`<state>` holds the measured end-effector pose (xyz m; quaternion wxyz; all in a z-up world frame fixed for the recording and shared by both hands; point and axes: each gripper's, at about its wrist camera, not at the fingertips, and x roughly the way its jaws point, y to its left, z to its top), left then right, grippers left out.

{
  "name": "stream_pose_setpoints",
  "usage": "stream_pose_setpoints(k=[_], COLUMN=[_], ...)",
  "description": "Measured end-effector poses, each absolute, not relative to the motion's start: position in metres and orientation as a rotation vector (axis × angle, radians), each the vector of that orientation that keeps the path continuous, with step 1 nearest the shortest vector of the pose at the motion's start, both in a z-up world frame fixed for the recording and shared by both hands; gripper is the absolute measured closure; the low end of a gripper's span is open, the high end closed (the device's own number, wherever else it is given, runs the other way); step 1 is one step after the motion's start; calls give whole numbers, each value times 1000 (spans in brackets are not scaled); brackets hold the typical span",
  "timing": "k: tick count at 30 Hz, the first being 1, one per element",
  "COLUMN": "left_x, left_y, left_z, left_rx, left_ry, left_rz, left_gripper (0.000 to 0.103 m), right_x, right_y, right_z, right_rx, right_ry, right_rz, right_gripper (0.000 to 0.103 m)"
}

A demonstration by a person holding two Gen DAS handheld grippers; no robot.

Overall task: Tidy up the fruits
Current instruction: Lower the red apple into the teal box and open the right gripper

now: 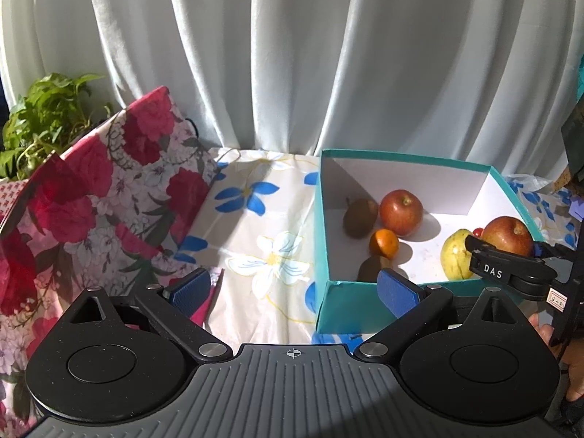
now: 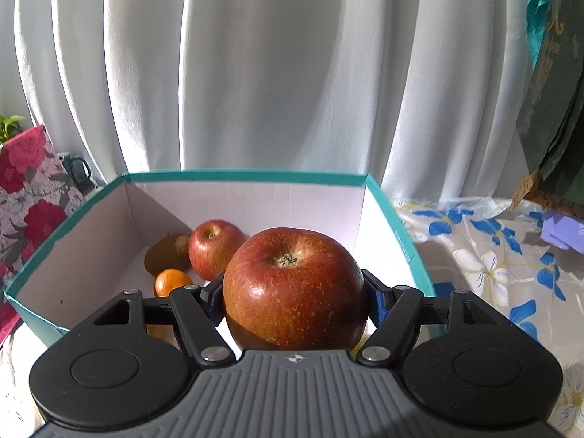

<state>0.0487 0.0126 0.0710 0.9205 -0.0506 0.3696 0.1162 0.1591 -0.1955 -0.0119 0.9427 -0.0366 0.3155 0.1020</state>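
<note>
At the far left a potted plant (image 1: 43, 116) stood behind a floral bag (image 1: 95, 197), which lay on the flowered cloth (image 1: 270, 219). The left gripper (image 1: 292, 292) hovered over bare cloth just left of the teal box (image 1: 323, 226), its blue pads (image 1: 189, 292) wide apart with nothing between them. Inside the box, toward its far left corner, a kiwi (image 1: 359, 217) lay touching a smaller red apple (image 1: 400, 211); an orange (image 1: 384, 244) sat just in front of them and a second kiwi (image 1: 372, 270) rested against the near wall. Further right in the box lay a yellow-green fruit (image 1: 454, 259), possibly a guava, with a small red item behind it that was too hidden to identify. At the right, the right gripper (image 2: 294, 292) was clamped on the large red apple (image 2: 292, 284), a pad pressed to each flank, holding it above the box's near right part with the blossom end up. Judged step: placement of this apple into the box, with release not yet made. The next move appeared to call for lowering the apple onto clear floor between the orange and the yellow-green fruit before parting the jaws. A drop from height risked bruising or a roll into neighbouring fruit.
</note>
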Motion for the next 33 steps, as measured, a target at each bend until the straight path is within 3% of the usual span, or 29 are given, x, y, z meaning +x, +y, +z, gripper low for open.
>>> stream_pose_setpoints(k=[25, 33], left_x=[59, 58], left_y=[4, 5], left_z=[69, 67], left_rx=[-84, -77], left_ry=[789, 796], left_rz=[208, 215], left_gripper=[3, 3], right_x=[167, 163], right_y=[-190, -192], right_z=[-23, -21], right_rx=[-81, -61], right_ry=[679, 662], right_rz=[222, 246], right_gripper=[32, 27])
